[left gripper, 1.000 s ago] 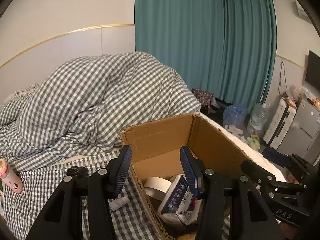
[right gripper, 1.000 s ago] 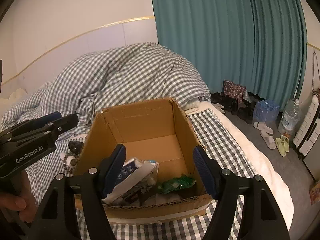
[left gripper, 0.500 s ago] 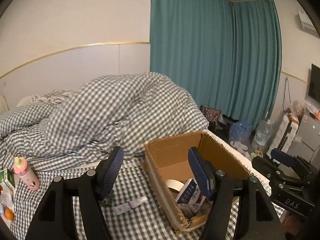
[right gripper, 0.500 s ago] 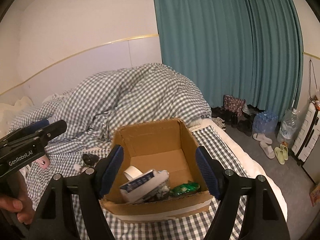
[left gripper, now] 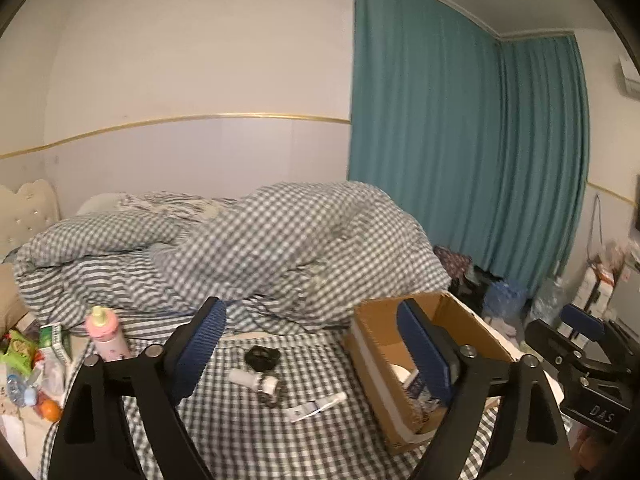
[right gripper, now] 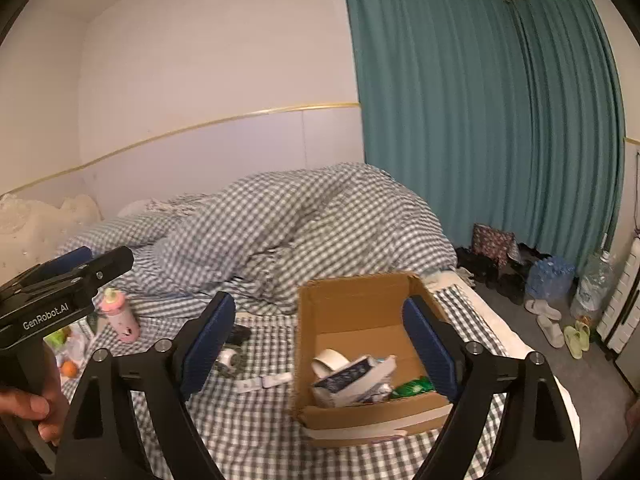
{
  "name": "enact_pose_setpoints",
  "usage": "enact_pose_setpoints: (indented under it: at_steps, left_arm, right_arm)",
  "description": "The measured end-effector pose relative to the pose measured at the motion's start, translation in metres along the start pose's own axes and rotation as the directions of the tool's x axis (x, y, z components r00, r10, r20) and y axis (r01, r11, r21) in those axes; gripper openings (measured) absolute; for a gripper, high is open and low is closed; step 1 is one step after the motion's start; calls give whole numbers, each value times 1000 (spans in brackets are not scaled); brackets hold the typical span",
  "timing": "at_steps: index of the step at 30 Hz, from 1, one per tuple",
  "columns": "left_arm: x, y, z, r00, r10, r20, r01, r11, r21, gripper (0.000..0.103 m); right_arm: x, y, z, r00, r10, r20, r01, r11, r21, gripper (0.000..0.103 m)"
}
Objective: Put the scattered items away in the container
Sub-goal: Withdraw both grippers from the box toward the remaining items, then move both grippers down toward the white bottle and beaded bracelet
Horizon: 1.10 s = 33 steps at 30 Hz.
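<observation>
An open cardboard box point(left gripper: 372, 364) point(right gripper: 352, 292) sits on the checked bed. It holds a tape roll point(right gripper: 326, 360), a blue-patterned packet point(right gripper: 348, 380) and a green packet point(right gripper: 412, 386). On the sheet left of it lie a black ring-shaped item point(left gripper: 262, 357), a small white bottle point(left gripper: 252, 380) and a white tube point(left gripper: 318, 404) point(right gripper: 264, 382). A pink bottle point(left gripper: 106, 334) point(right gripper: 120, 316) stands further left. My left gripper point(left gripper: 310, 356) is open and empty above the sheet. My right gripper point(right gripper: 320, 348) is open and empty, held back from the box.
A heaped checked duvet point(left gripper: 260, 248) lies behind the box. Snack packets and an orange point(left gripper: 50, 410) lie at the bed's left side. A teal curtain point(right gripper: 480, 120), shoes, slippers point(right gripper: 560, 328) and water bottles are on the floor to the right.
Both grippers have pulled back and up from the box, so the box looks smaller. The left view has swung left, and the loose items on the sheet show now.
</observation>
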State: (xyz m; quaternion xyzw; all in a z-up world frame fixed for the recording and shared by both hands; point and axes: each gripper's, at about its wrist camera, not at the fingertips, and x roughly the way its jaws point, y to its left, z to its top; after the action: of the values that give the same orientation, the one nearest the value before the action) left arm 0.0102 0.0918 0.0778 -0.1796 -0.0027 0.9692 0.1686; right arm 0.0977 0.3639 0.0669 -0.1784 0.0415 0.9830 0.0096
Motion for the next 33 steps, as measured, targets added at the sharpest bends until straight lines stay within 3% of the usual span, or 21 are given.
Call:
enact_pose_setpoints:
  at_steps: [7,19,33]
  left_arm:
    - [-39,39,1,997,65,46,-63,997,-50,99]
    - [-73,85,-4,984,169,49,-164,982,-96,103]
    - [-72,133,-15,968,250,18,-246,961,-124,103]
  right_arm:
    - [-20,31,5,999,30,25,-29,999,-25,91]
    - [-35,88,6,994,103,24,-101,992,-77,93]
    - [-16,125,-3,986,162,-25,-164,982,-98,97]
